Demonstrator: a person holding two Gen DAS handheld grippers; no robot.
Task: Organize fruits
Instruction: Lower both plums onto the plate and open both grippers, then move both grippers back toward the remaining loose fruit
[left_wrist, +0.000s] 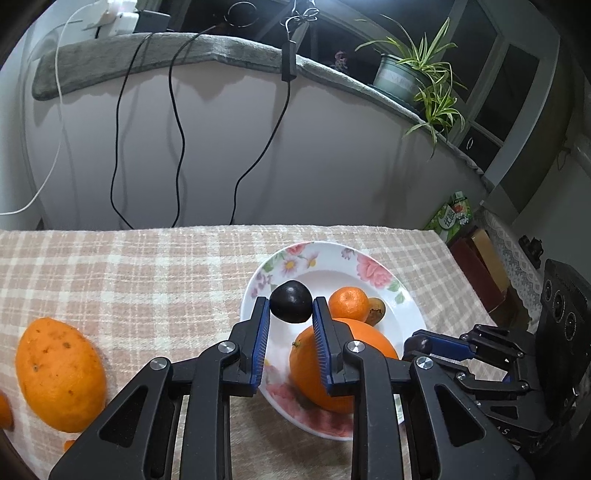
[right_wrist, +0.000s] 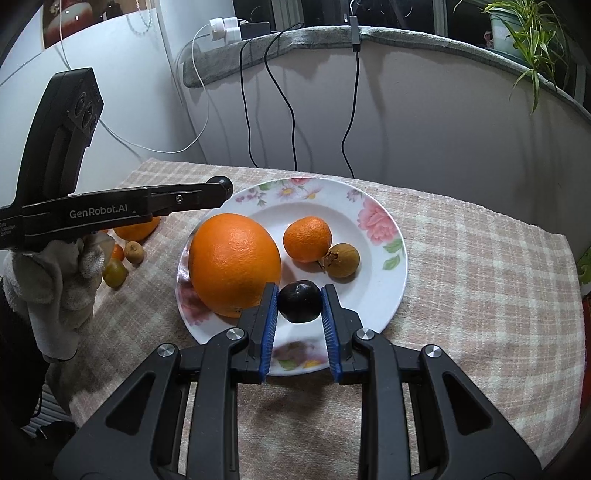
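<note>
Your left gripper (left_wrist: 290, 306) and right gripper (right_wrist: 299, 301) each pinched a glossy, near-black round fruit (right_wrist: 299, 301) over the floral plate (right_wrist: 369, 295), jaws narrowed.

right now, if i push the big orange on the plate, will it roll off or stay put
The big orange would probably rock rather than roll far: it looks egg-shaped and sits in the dished plate. It is likely heavy, since it dwarfs the small orange. A push toward that one may knock it along.
</note>
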